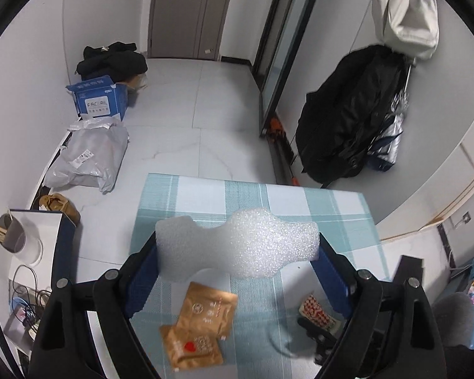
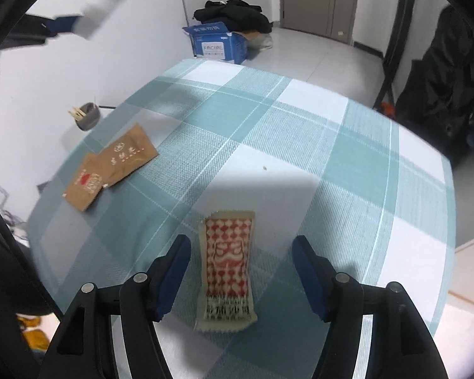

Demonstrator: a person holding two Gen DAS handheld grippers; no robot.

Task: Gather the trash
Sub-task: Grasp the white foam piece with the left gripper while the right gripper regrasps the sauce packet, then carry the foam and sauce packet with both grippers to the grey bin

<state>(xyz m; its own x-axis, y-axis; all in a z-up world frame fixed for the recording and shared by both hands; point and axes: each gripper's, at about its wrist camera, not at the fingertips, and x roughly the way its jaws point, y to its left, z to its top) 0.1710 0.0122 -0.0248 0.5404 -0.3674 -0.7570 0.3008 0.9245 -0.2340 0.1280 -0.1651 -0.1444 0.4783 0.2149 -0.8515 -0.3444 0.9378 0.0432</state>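
Left tool [image 1: 237,252]: clenched on a piece of white foam [image 1: 240,246], which is held raised above the surface [image 1: 331,208] between the two blue pads.

Right tool [image 2: 240,252]: released, jaws spread wide, lowered near the surface with a red-and-white sachet [image 2: 227,271] lying flat between the fingers; no contact with the sachet can be made out.

Sachet position: flat on the checked cloth, close to the near edge, with its long side running along the fingers.

Brown packets [image 2: 110,165]: two are seen overlapping on the left part of the surface, well apart from the sachet; neither is being grasped.

Bin or bag: no container for the trash is shown in either view, so where the items are to be taken cannot be told.

Done so far: the foam appears picked up, and nothing else is judged collected.

Left to do: the sachet is judged to be the next item, followed by the two brown packets, and the foam is not yet deposited.

Progress: the task is judged to be in an early stage.
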